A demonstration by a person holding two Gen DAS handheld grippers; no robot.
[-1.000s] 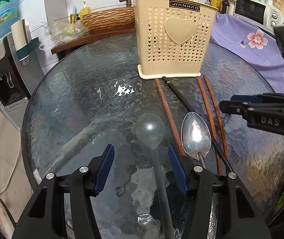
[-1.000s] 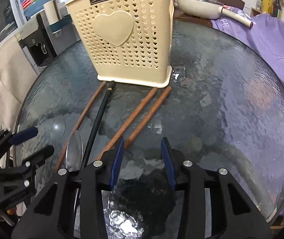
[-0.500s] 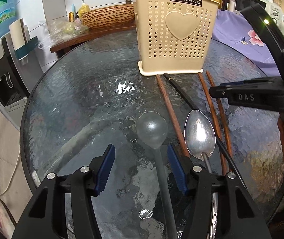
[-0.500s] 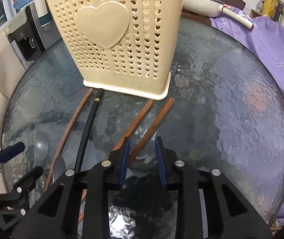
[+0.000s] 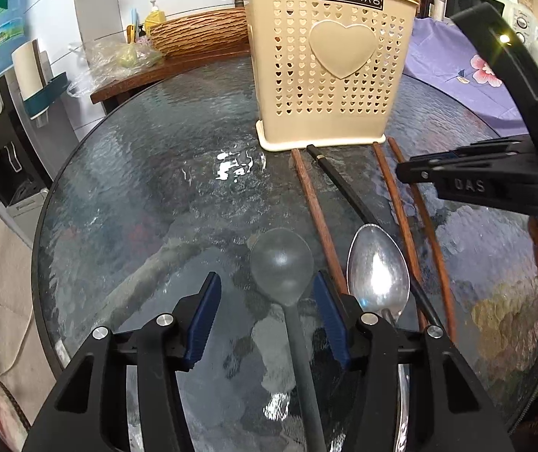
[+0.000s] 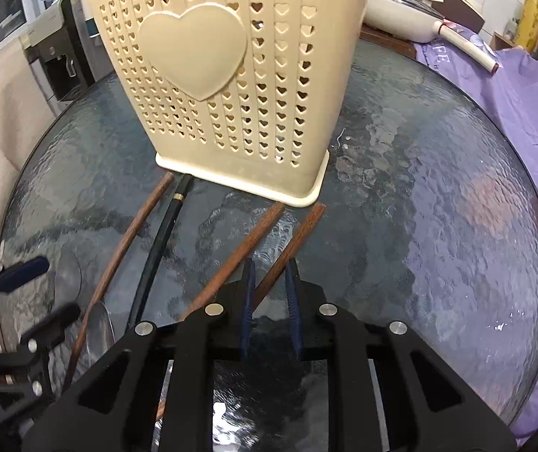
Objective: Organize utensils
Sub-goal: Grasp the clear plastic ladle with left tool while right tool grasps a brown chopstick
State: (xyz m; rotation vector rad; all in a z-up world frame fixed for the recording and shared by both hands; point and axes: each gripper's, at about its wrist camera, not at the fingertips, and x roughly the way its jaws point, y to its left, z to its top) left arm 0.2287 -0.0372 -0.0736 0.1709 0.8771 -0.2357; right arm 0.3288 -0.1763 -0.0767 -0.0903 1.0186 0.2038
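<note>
Right wrist view puts you early in the job: the cream utensil holder stands upright on the round glass table, and most of what belongs in it lies flat in front of its base. A few handles already poke out of the holder's top in the left wrist view, so some sorting looks done, but I count four chopsticks and two spoons left. Your right gripper is closing its jaws around the brown chopstick nearest the holder's right corner; the stick runs between the blue pads, though I can't see that they press on it yet. Its twin, the second brown chopstick, lies just beside it toward the holder's middle. Farther toward the holder's left corner lie a black chopstick and another brown one, both with tips almost touching the base. Your left gripper stands half spread and is narrowing slightly, straddling the neck of the translucent grey spoon without pinching it. The steel spoon lies bowl-up just beside it, shiny and reflective.
</note>
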